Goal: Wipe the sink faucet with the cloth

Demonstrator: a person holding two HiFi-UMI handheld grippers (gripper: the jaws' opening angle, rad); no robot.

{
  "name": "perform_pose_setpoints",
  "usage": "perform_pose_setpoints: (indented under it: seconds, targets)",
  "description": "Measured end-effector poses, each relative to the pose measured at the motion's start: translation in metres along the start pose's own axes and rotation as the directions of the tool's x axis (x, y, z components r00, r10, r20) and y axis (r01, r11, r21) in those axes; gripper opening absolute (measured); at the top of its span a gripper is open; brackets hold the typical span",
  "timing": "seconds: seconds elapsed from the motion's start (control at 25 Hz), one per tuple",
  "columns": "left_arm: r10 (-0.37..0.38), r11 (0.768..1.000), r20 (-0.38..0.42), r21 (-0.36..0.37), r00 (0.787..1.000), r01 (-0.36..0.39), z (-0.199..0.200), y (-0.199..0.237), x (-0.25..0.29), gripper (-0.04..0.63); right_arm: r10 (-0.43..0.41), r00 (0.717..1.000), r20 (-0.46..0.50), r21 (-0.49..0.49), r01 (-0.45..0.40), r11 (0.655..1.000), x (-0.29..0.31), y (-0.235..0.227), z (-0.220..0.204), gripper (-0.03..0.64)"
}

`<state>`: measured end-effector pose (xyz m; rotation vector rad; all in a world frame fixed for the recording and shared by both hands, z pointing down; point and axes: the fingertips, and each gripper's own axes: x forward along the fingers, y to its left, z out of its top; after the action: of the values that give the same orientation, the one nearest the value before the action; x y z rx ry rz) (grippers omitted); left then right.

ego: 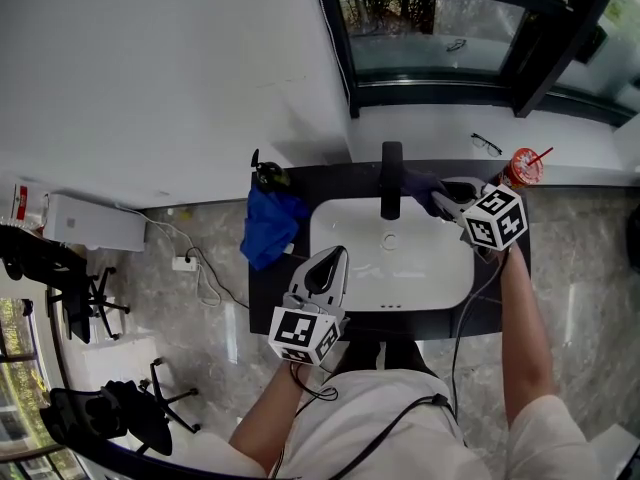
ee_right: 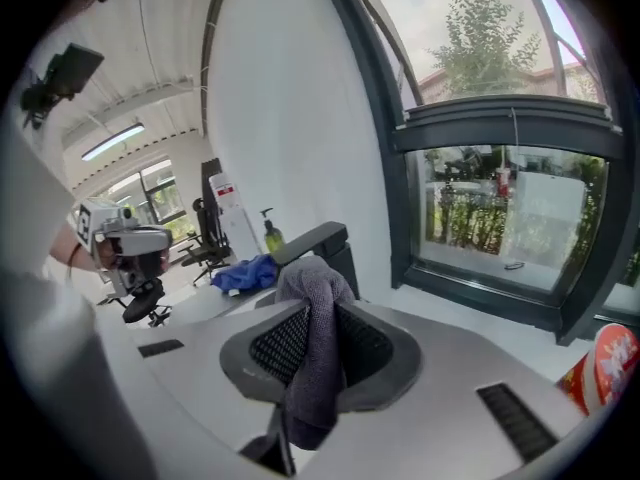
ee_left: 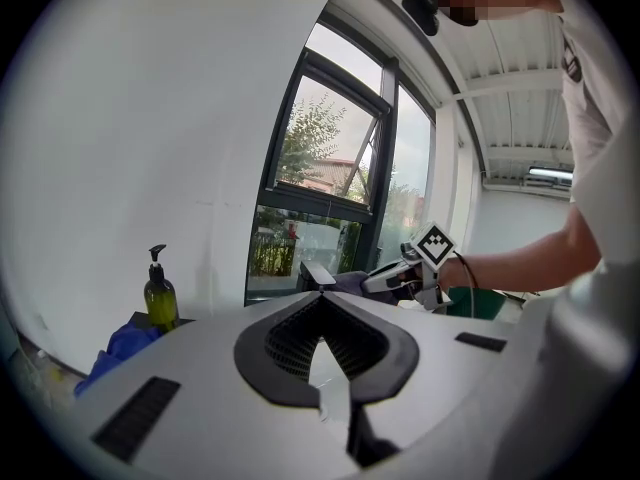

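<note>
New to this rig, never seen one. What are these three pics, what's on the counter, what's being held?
No robot here: a person holds a two-jaw gripper in each hand. The head view looks down from a camera on the person's head; each gripper view comes from a camera riding on that gripper, looking along its jaws. The left gripper is over the white sink basin, jaws together, empty. The right gripper has its jaws shut on a grey cloth beside the black faucet. On the dark counter are a crumpled blue cloth and a green pump bottle; a red cup with a straw stands right of the faucet.
</note>
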<state>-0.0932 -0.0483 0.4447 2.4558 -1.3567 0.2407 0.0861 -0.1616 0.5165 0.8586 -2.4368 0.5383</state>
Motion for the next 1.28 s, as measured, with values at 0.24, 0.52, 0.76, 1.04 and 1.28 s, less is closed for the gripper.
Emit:
perform_pose_setpoints:
  seconds: [0.24, 0.52, 0.76, 1.04, 1.28]
  targets:
    - [-0.015, 1.000, -0.008, -0.001, 1.000, 0.015, -0.003, -0.004, 0.001, -0.008, 0.137, 0.982, -0.127, -0.112, -0.151, 0.982, 0.014, 0.052, -0.015, 0.064]
    - [0.000, 1.000, -0.005, 0.000, 1.000, 0.000, 0.000, 0.003, -0.004, -0.008, 0.093, 0.974, -0.205, -0.156, -0.126, 0.980, 0.052, 0.040, 0.001, 0.064]
    - [0.022, 1.000, -0.010, -0.005, 1.000, -0.022, -0.004, 0.013, -0.011, -0.008, -0.062, 0.995, -0.080, -0.061, 0.057, 0.996, 0.050, -0.015, 0.024, 0.064]
    - [0.015, 1.000, -0.015, 0.002, 1.000, -0.015, -0.005, 0.013, -0.010, -0.008, -0.245, 0.969, 0.040, 0.132, 0.238, 0.962, 0.009, -0.065, 0.004, 0.064]
    - [-0.006, 1.000, -0.023, 0.002, 1.000, 0.006, -0.005, 0.001, -0.005, -0.008, -0.169, 0.977, -0.127, 0.102, 0.183, 0.978, 0.026, -0.046, -0.062, 0.064]
